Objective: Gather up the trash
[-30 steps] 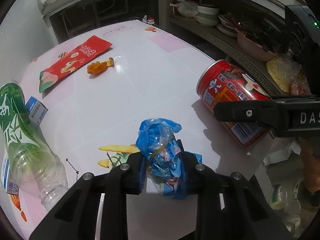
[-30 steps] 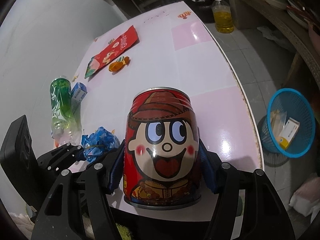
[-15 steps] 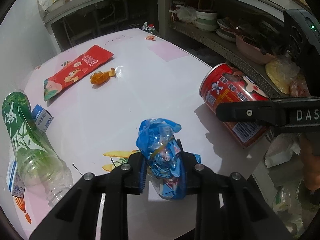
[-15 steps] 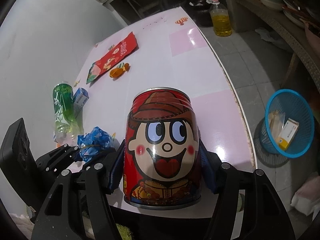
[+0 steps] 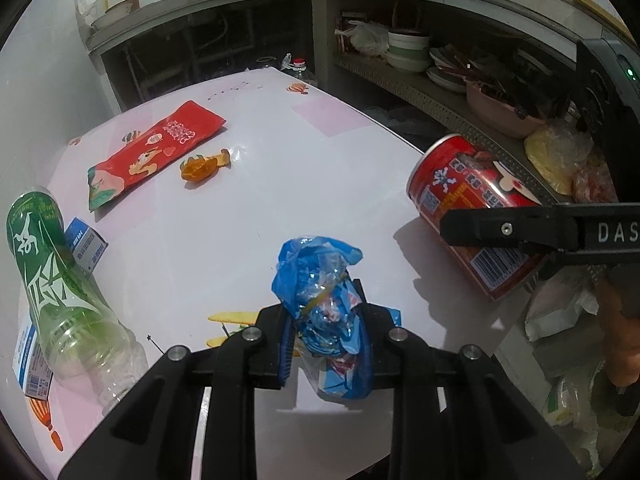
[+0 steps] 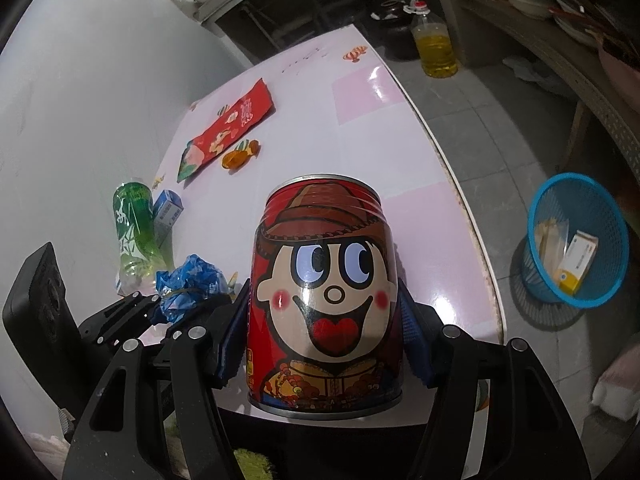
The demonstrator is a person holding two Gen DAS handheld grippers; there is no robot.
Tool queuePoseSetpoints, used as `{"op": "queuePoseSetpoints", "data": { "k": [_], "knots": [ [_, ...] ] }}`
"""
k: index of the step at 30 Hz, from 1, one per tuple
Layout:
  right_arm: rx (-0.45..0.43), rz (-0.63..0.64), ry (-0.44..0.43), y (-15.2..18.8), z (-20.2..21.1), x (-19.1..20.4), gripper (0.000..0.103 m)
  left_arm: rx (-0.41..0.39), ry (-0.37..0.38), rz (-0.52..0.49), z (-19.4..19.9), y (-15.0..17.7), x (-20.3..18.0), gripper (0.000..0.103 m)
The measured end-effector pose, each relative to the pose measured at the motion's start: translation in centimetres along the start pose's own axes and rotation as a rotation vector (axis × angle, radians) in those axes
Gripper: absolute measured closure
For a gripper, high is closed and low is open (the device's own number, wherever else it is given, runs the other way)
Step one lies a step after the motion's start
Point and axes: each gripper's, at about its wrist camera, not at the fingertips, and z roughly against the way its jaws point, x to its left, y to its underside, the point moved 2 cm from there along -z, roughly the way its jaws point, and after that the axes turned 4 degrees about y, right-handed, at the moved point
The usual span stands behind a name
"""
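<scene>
The left black two-finger tool (image 5: 326,336) is clamped on a crumpled blue plastic wrapper (image 5: 320,276). The right black two-finger tool (image 6: 324,332), just beside it, grips a red cartoon-face tin can (image 6: 324,300).

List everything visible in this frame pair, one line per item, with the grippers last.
can: 1, red with cartoon face, held above the near table edge
crumpled wrapper: 1, blue, held above the table
plastic bottle: 1, green and clear, lying at the table's left side
small carton: 1, blue and white, beside the bottle
snack bag: 1, red, flat on the far table
candy wrapper: 1, orange, next to the snack bag
table: 1, white with pink squares
basket: 1, blue, on the floor at right, boxes inside
oil bottle: 1, yellow, on the floor beyond the table
left gripper: 1, black, fingers shut on the crumpled wrapper
right gripper: 1, black, fingers shut on the can
</scene>
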Motion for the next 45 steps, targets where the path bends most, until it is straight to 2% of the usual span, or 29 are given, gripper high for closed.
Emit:
{"op": "queuePoseSetpoints", "data": {
  "k": [37, 45],
  "knots": [
    [-0.057, -0.046, -0.035, 0.4, 2.4, -1.9, 0.041, -0.032, 0.001, -0.059, 0.7, -1.4, -1.9, 0.079],
    [-0.093, -0.06, -0.045, 0.2, 3.6, -3.0, 0.041, -0.054, 0.022, -0.088, 1.0, -3.0, -3.3, 0.079]
  ]
}}
